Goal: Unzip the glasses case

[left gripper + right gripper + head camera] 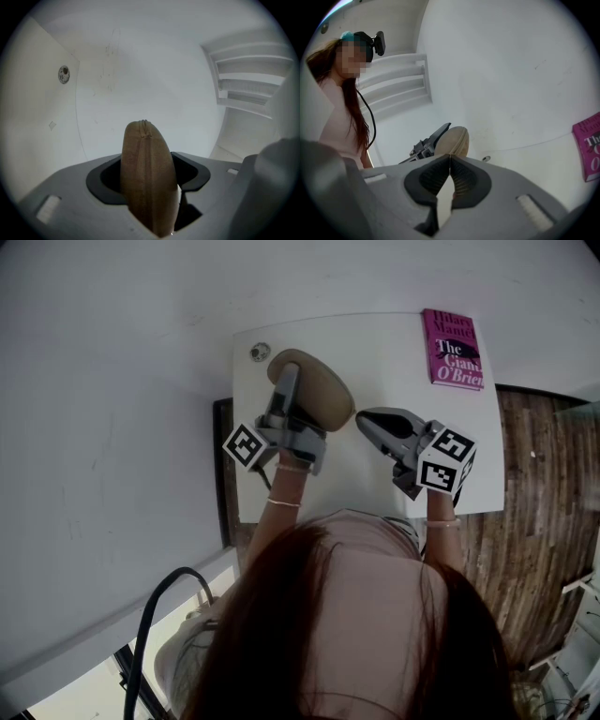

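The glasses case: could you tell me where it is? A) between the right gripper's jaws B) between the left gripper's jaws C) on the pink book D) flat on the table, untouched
B: the glasses case is clamped in the jaws of the left gripper; the right gripper is shut, empty.

The table (375,362) lies bare between the glasses case (323,390) and the book (455,348). A wall (112,381) closes its far edge, apparently flush.

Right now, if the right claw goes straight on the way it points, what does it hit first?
Most likely the glasses case, clamped in the left claw: it sits dead ahead of the shut right claw. There is a gap between them in the head view; depth is unclear.
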A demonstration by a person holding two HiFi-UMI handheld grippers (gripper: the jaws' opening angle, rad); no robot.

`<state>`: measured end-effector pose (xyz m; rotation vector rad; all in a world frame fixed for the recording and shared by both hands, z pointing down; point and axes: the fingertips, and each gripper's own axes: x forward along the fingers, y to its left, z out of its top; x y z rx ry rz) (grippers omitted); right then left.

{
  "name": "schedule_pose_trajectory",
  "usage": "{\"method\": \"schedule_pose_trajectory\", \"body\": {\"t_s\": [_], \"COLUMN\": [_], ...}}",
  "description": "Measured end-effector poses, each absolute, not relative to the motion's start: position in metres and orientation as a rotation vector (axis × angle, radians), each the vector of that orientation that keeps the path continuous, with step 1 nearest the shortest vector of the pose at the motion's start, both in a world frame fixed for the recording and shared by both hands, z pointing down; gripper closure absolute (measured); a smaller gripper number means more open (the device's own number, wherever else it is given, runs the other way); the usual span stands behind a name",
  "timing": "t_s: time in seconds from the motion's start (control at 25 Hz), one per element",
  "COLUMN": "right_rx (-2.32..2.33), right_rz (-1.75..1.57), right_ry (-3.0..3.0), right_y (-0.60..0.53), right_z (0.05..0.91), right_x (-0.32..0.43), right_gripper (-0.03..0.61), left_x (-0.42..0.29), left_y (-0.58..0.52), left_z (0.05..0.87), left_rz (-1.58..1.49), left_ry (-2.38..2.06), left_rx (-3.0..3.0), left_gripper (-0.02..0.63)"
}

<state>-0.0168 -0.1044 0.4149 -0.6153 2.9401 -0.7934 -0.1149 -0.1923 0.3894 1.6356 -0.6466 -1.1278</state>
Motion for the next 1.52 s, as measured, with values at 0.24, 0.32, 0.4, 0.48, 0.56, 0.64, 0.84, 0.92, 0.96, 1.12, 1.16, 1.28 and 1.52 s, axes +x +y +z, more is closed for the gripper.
{"method": "schedule_pose_trajectory", "body": {"t_s": [0.24,0.32,0.4,0.48,0.56,0.64,0.84,0.92,0.96,1.12,1.16,1.28,1.52], "right_rx": [-0.62,-0.618,-0.616,-0.614,-0.609,-0.61,-0.606,-0.603,-0.601,-0.599,-0.597,-0.59,-0.589], "right_rz": [-0.801,-0.805,-0.81,-0.812,-0.811,-0.819,-0.83,-0.834,-0.837,-0.847,-0.849,-0.855,-0.865], "right_ry": [2.94,2.94,2.941,2.945,2.948,2.947,2.952,2.951,2.95,2.958,2.959,2.964,2.964], "right_y": [-0.104,-0.104,-0.104,-0.104,-0.103,-0.103,-0.102,-0.102,-0.102,-0.103,-0.103,-0.101,-0.1], "right_z": [0.416,0.417,0.417,0.418,0.419,0.418,0.421,0.421,0.422,0.424,0.424,0.424,0.428], "right_x": [-0.018,-0.019,-0.02,-0.02,-0.021,-0.021,-0.022,-0.022,-0.022,-0.024,-0.024,-0.026,-0.027], "right_gripper": [0.571,0.571,0.571,0.571,0.571,0.571,0.571,0.571,0.571,0.571,0.571,0.571,0.571], "left_x": [-0.118,-0.12,-0.121,-0.122,-0.122,-0.123,-0.123,-0.123,-0.123,-0.125,-0.125,-0.126,-0.127], "left_y": [-0.192,-0.193,-0.193,-0.193,-0.193,-0.193,-0.194,-0.195,-0.195,-0.197,-0.197,-0.198,-0.197], "left_z": [0.395,0.397,0.4,0.401,0.402,0.403,0.404,0.406,0.407,0.409,0.409,0.411,0.415], "left_rz": [-1.143,-1.146,-1.148,-1.152,-1.155,-1.154,-1.156,-1.154,-1.153,-1.153,-1.154,-1.157,-1.163], "left_ry": [-0.679,-0.689,-0.698,-0.703,-0.71,-0.717,-0.722,-0.722,-0.724,-0.736,-0.737,-0.742,-0.751], "left_rx": [1.584,1.569,1.56,1.55,1.542,1.536,1.523,1.519,1.517,1.505,1.501,1.491,1.479], "left_gripper": [0.321,0.321,0.321,0.321,0.321,0.321,0.321,0.321,0.321,0.321,0.321,0.321,0.321]}}
